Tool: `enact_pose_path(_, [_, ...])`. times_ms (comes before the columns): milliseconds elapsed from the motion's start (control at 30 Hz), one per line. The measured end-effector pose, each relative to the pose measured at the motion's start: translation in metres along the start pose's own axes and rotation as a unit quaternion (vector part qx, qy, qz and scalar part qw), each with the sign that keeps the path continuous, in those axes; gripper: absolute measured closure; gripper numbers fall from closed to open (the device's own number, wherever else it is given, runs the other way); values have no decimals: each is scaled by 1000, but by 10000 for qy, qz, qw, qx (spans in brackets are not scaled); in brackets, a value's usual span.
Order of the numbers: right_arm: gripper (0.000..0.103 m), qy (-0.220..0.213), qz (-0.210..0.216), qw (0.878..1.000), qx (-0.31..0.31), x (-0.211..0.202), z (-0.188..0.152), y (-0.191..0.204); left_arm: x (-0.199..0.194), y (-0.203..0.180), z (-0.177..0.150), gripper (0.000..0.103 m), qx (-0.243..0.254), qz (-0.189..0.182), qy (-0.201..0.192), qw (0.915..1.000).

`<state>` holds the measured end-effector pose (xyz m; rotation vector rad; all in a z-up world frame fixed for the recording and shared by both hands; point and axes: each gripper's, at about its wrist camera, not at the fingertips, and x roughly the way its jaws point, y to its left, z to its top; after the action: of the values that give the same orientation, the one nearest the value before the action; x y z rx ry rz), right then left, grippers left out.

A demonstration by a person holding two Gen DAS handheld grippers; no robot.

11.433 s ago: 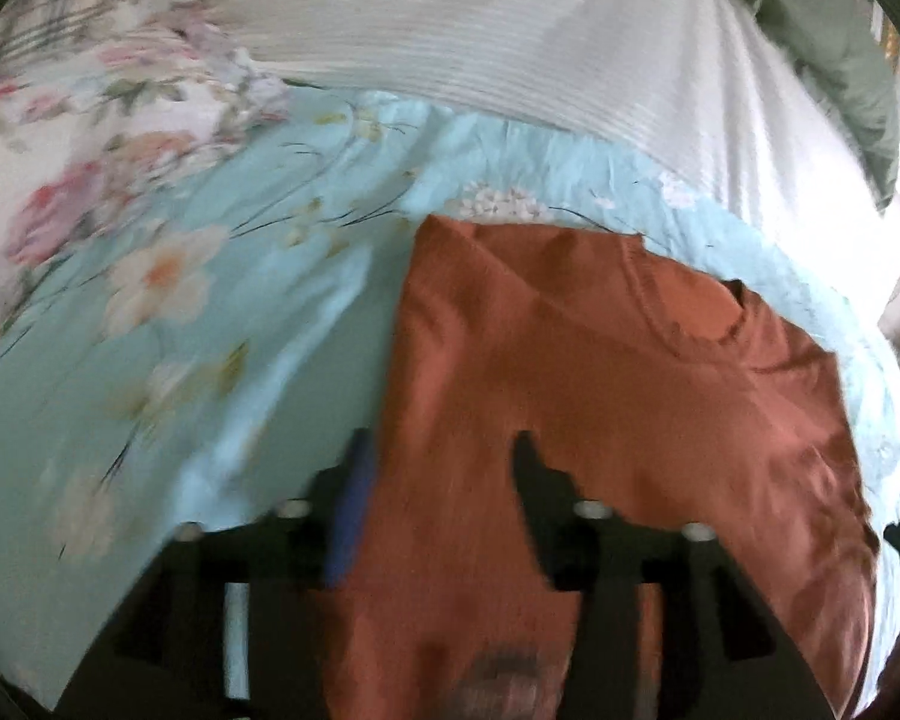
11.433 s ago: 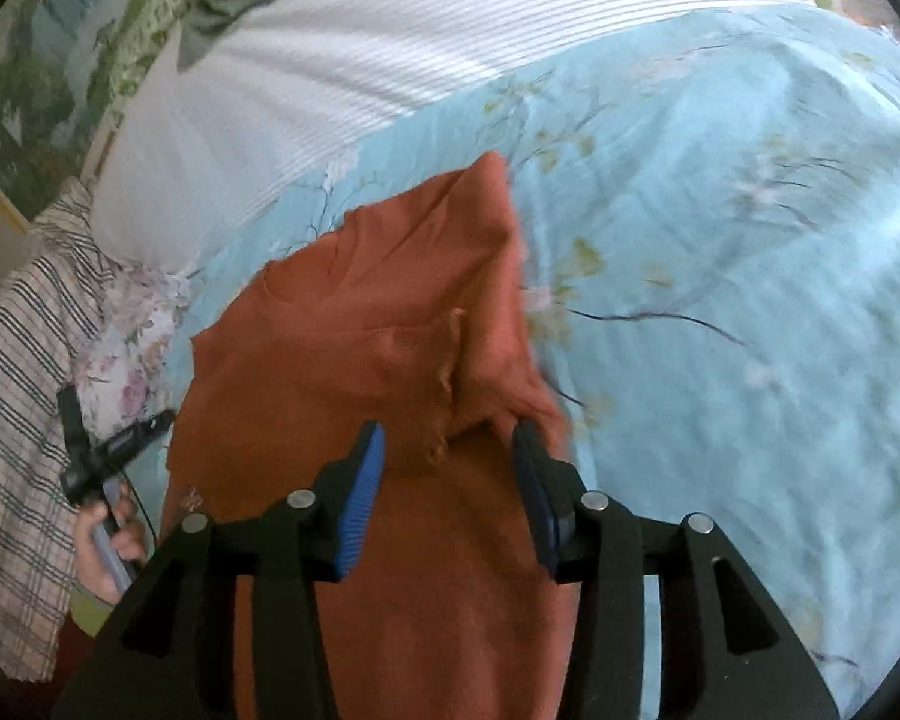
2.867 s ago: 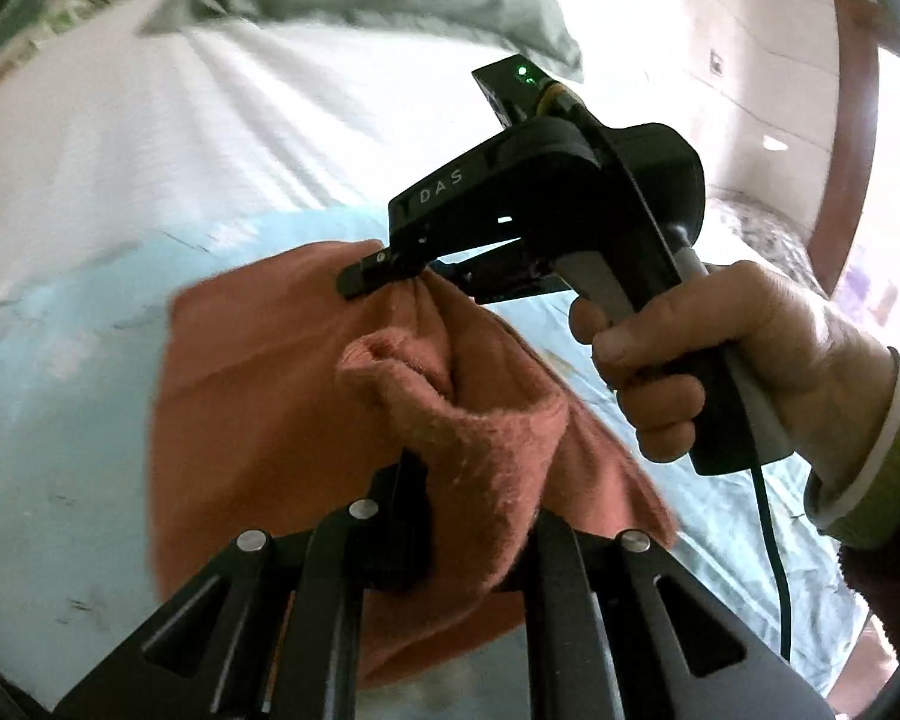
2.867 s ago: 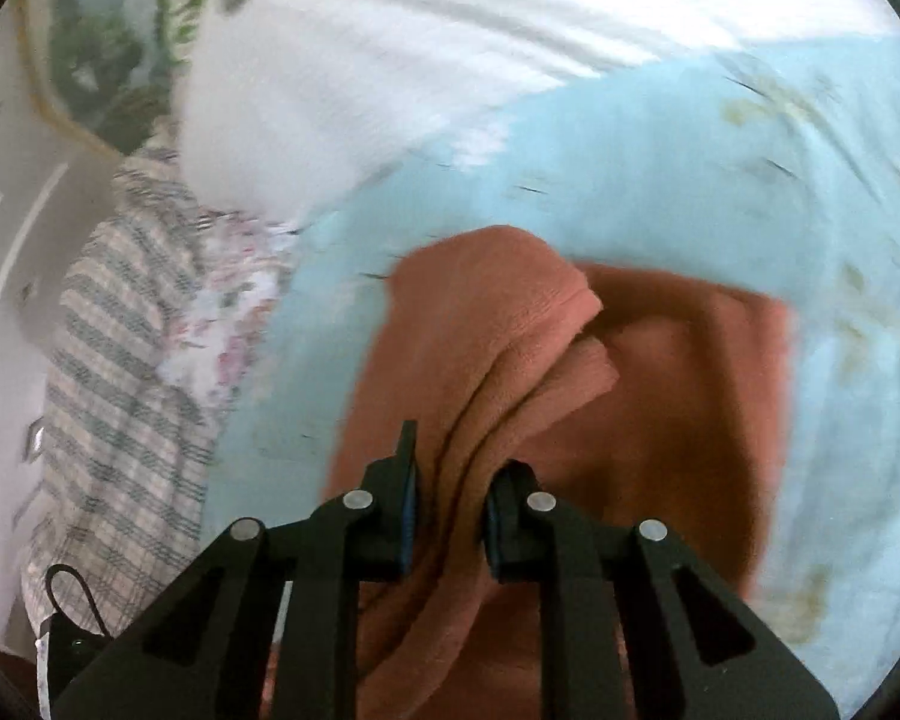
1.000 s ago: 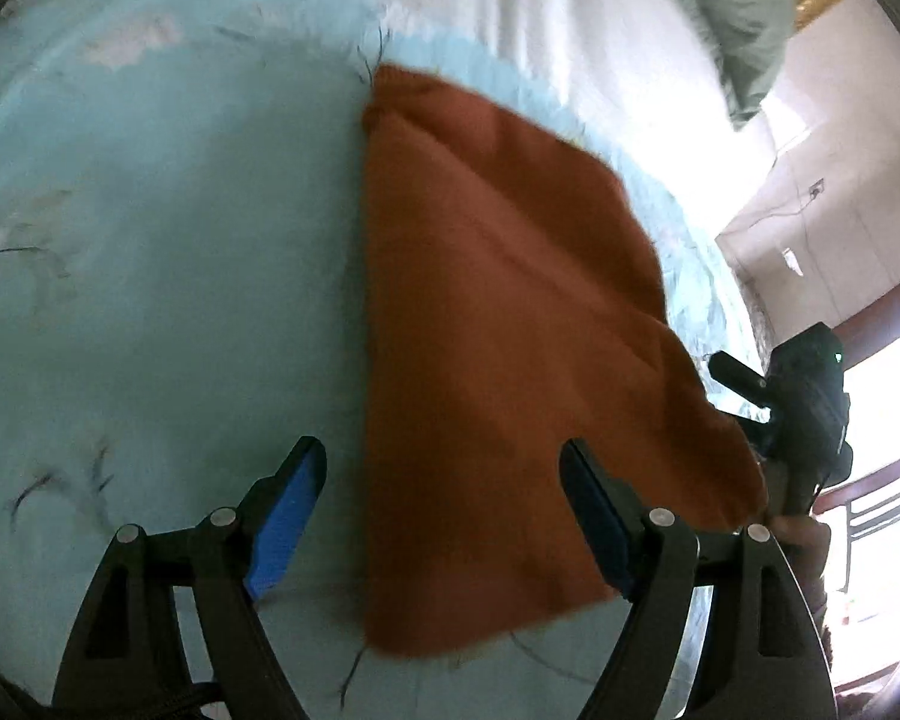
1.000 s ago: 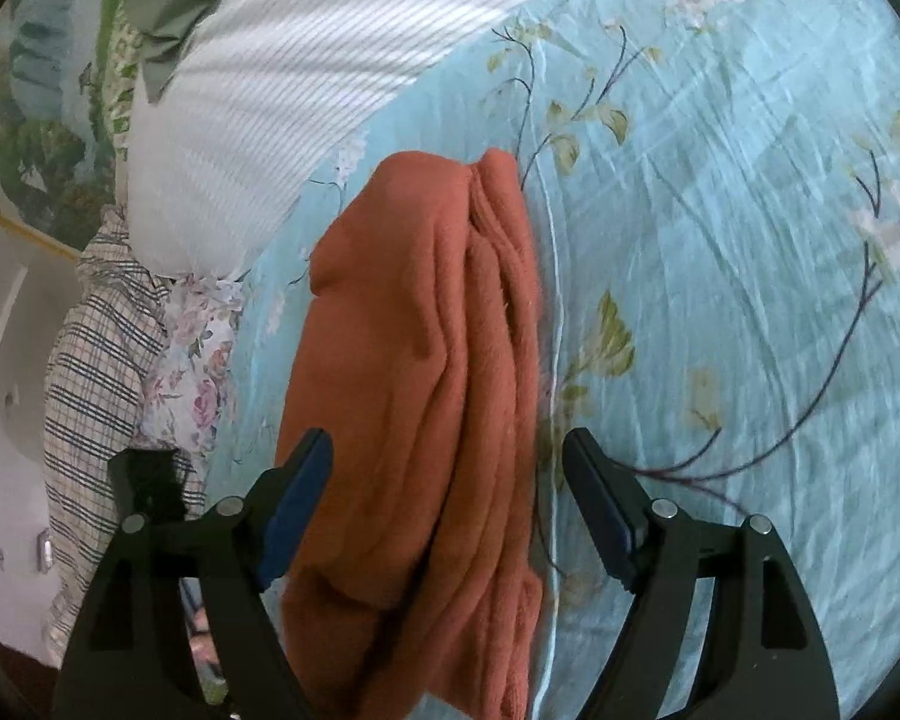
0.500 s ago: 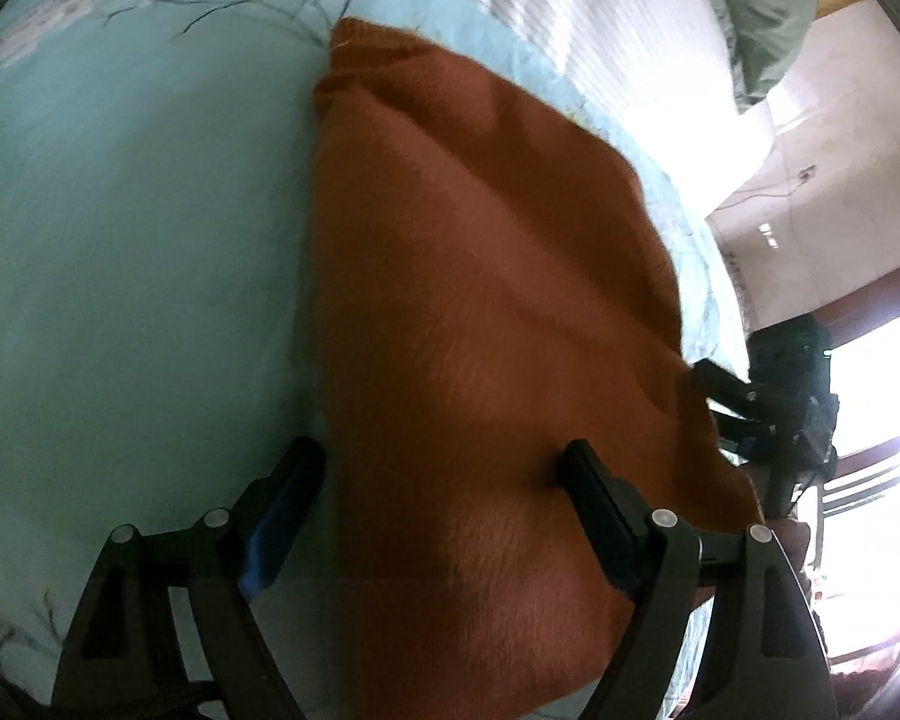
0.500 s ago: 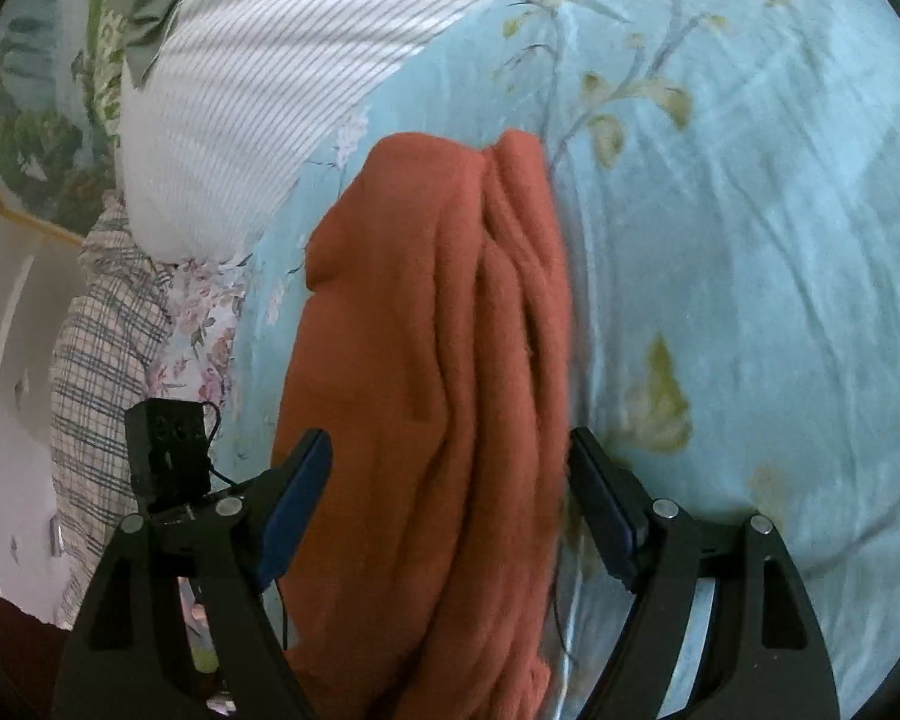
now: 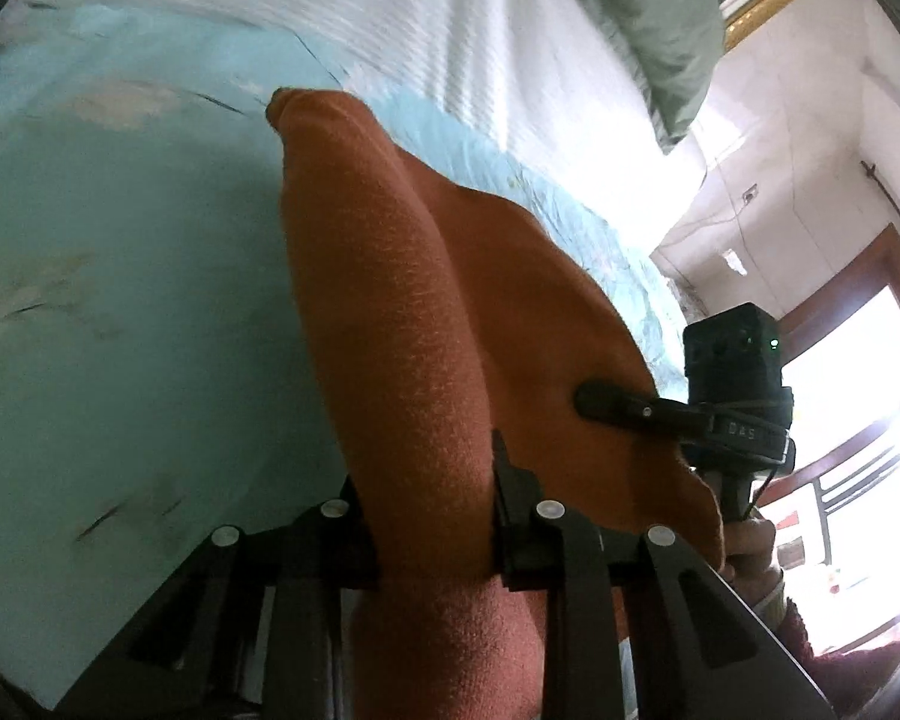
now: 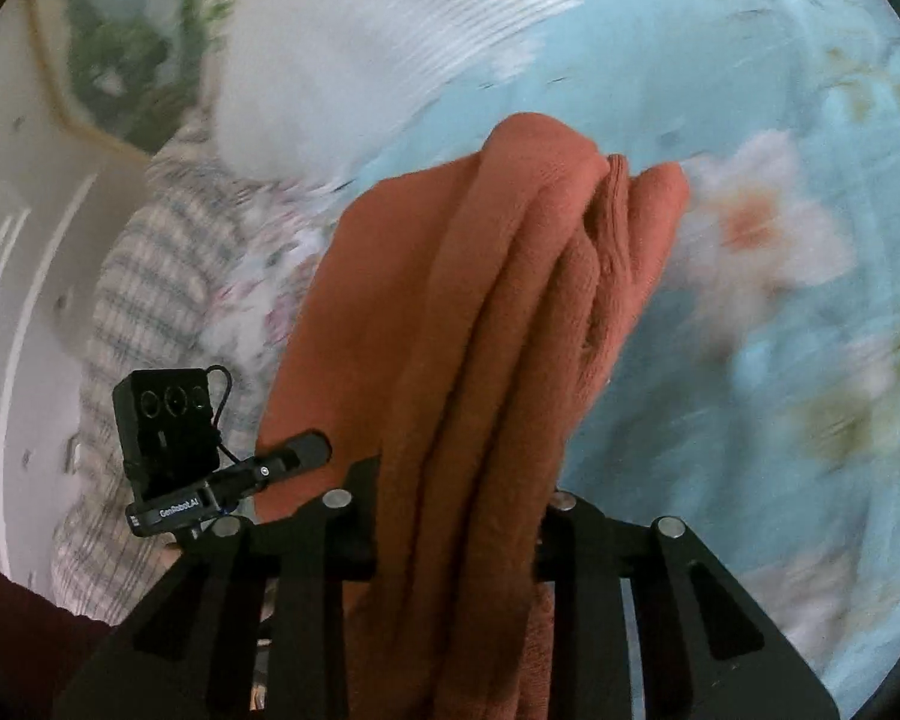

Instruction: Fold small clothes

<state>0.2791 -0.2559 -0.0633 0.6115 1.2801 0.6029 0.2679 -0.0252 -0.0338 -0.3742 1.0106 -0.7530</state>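
The folded rust-orange garment [image 9: 426, 324] fills the middle of both views and lies over a light blue floral bedsheet [image 9: 108, 300]. My left gripper [image 9: 429, 480] is shut on its near left edge, a thick fold bunched between the fingers. My right gripper [image 10: 456, 492] is shut on the near right edge of the garment [image 10: 498, 312], with several layers stacked between the fingers. The right gripper also shows in the left wrist view [image 9: 618, 405], against the cloth. The left gripper shows in the right wrist view [image 10: 294, 450] at the garment's left side.
A white striped pillow [image 9: 450, 30] and a green pillow [image 9: 648, 18] lie at the bed's head. A checked cloth [image 10: 144, 276] lies at the left of the right wrist view. A wall, a door frame [image 9: 834, 294] and a bright window are at right.
Both grippers were open around the garment's near edges half a second ago. Both have now closed on the cloth and raised its near end. Both views are blurred by motion.
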Motion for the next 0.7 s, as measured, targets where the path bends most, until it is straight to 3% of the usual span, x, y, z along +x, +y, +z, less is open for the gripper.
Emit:
enact_pose_path(100, [74,139,352,9993,-67,22,-16,21,-44,14,-23,78,-101,141,-171,9997])
enact_pose_path(233, [74,435,464,9978,-208,52,-32,40,-80,32,-53,78,-351,365,-306,9982])
enact_pose_path(367, [71,770,37,9965,-316,84,-47,44,-77,65,-80,76,-729,613,-165,9953])
enact_pose_path(433, [64,814,-291,9957,-346,91,-52,44,-70,82,-90,69,-978,643,-74,9931])
enact_pose_path(467, [63,785,-313,9960,-285,90,-54,43,-70,90,-91,62,-1167,553,-52,9916])
enact_pose_path(533, [50,679,-384,9967,-221,80,-55,43,-75,98,-88,60,-1359,457,-59,9897])
enact_pose_path(700, [39,191,-570,9978,-264,45,-58,51,-86,113,-43,46,-1327,758,-399,9874])
